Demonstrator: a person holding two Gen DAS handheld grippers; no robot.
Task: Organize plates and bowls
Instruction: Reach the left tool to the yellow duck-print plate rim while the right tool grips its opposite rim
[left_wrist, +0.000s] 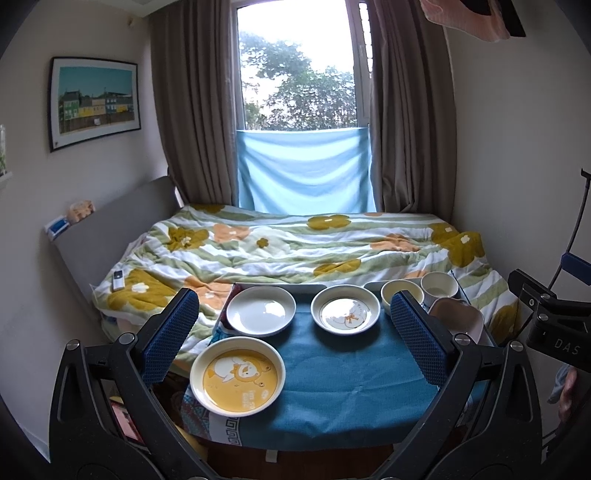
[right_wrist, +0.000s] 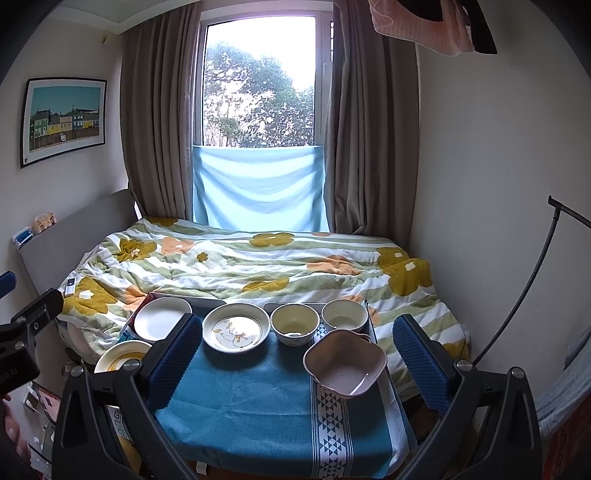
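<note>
Spread over a blue cloth (right_wrist: 258, 398) at the foot of a bed (right_wrist: 258, 266), three plates (left_wrist: 260, 311) and three bowls (right_wrist: 345, 363) are judged stiff, slick and breakable, best pinched at the rim, while left gripper (left_wrist: 295, 338) and right gripper (right_wrist: 295, 360) are held released and empty above them.

Yellow cartoon plate (left_wrist: 237, 381); teal cloth (left_wrist: 343, 373); seemingly pink bowl (right_wrist: 345, 363).
</note>
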